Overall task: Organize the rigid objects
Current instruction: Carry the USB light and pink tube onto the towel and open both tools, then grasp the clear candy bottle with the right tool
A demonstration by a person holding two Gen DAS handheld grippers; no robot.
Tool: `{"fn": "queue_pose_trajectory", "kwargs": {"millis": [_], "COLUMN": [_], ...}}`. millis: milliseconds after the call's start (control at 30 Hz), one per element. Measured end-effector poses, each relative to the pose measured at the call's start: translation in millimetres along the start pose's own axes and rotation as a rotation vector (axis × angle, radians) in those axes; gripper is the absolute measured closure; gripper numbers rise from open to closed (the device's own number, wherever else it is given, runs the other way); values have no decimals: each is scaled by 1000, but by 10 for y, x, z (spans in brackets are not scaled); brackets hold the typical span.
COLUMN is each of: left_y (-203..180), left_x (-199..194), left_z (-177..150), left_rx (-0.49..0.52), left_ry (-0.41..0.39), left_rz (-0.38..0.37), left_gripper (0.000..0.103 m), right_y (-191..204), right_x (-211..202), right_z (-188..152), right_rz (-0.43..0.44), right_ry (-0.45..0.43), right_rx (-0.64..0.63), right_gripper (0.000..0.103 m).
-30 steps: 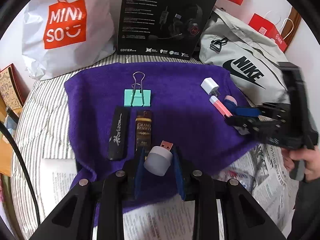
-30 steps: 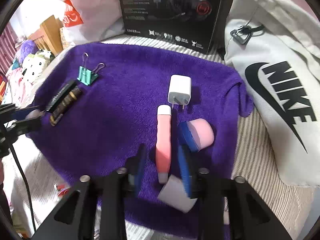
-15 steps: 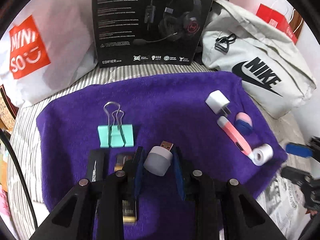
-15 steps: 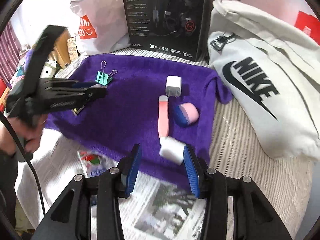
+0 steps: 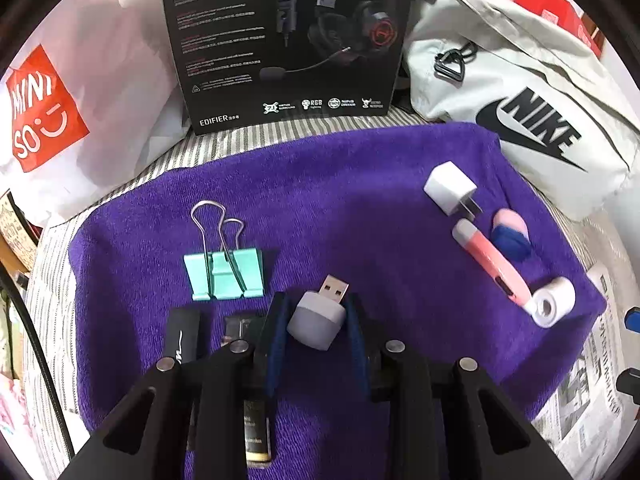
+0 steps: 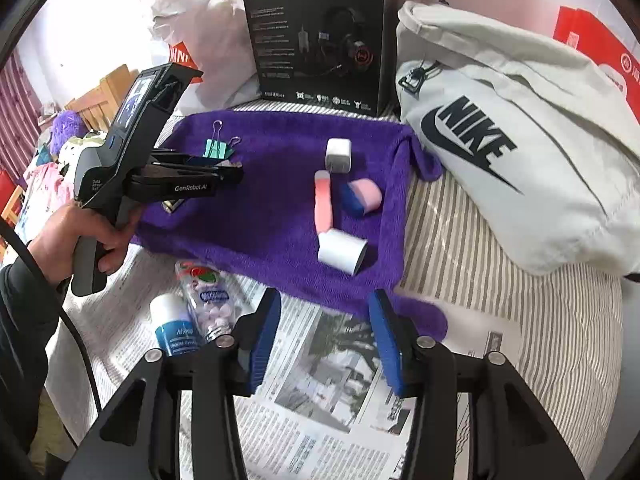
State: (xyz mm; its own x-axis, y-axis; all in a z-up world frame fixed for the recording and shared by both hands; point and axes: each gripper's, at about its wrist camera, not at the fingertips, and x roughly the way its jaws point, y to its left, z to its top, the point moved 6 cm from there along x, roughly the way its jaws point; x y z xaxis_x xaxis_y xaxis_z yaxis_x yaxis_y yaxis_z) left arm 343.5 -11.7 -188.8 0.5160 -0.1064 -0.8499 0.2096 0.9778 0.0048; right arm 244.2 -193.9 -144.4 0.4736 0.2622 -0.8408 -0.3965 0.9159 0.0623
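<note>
My left gripper [image 5: 318, 312] is shut on a small white USB light [image 5: 318, 316], plug forward, held over the purple towel [image 5: 340, 200]. On the towel lie a teal binder clip [image 5: 224, 270], a black stick [image 5: 182, 334], a brown bar [image 5: 256, 432] partly under the gripper, a white charger [image 5: 450, 188], a pink tube [image 5: 492, 260], a pink-and-blue case [image 5: 510, 232] and a white tape roll [image 5: 554, 302]. My right gripper [image 6: 324, 338] is open and empty above newspaper [image 6: 320, 400], in front of the towel [image 6: 280, 208] and the tape roll [image 6: 342, 250].
A black headset box [image 5: 288, 40], a Miniso bag [image 5: 60, 92] and a grey Nike bag [image 5: 520, 92] stand behind the towel. A blue-white bottle [image 6: 172, 326] and a pill bottle [image 6: 208, 300] lie on the newspaper left of my right gripper.
My right gripper let go of the tape roll, opened and pulled back off the towel over the newspaper. My left gripper moved forward over the towel with the USB light.
</note>
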Motion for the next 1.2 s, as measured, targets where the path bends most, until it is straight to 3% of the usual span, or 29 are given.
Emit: {"fn": "queue_pose_trajectory", "kwargs": {"millis": [133,267,367,500,700,800,867,1000,1200], "left_y": [-24,10,31,91,287,428,488,577,565], "left_x": [-40,-157,-426,-820,-1283,-1426,-1428,-1404,-1360], "left_z": [-50,-118,-188,-348,-749,-1008,-1204,-1457,-1602], "left_rx": [-9,-61,-87,-115,-178,-256,-291,-333,-326], "left_ry": [11,28,-13,-63,-105,-130,-112,-86,-47], "left_rz": [-26,-29,-38,-40,-68,-88,-121,-116,-116], "left_gripper": [60,59,59,41,40,40,40,40,40], "right_y": [23,68,147,350,603,675,741,821,983], "right_x": [-26,-70,-106,-46,301,428,492,605,751], "right_z": [-117,-221,-290,-311,-162,-106,-103,-93,-72], "right_rz": [-1,31,63,120,155,166,174,147,114], "right_ry": [12,10,1,11,52,81,106,135,178], "right_rx": [6,45,63,29,-88,-136,-176,-234,-312], "right_gripper": [53,52,49,47,47,47,47,47,47]}}
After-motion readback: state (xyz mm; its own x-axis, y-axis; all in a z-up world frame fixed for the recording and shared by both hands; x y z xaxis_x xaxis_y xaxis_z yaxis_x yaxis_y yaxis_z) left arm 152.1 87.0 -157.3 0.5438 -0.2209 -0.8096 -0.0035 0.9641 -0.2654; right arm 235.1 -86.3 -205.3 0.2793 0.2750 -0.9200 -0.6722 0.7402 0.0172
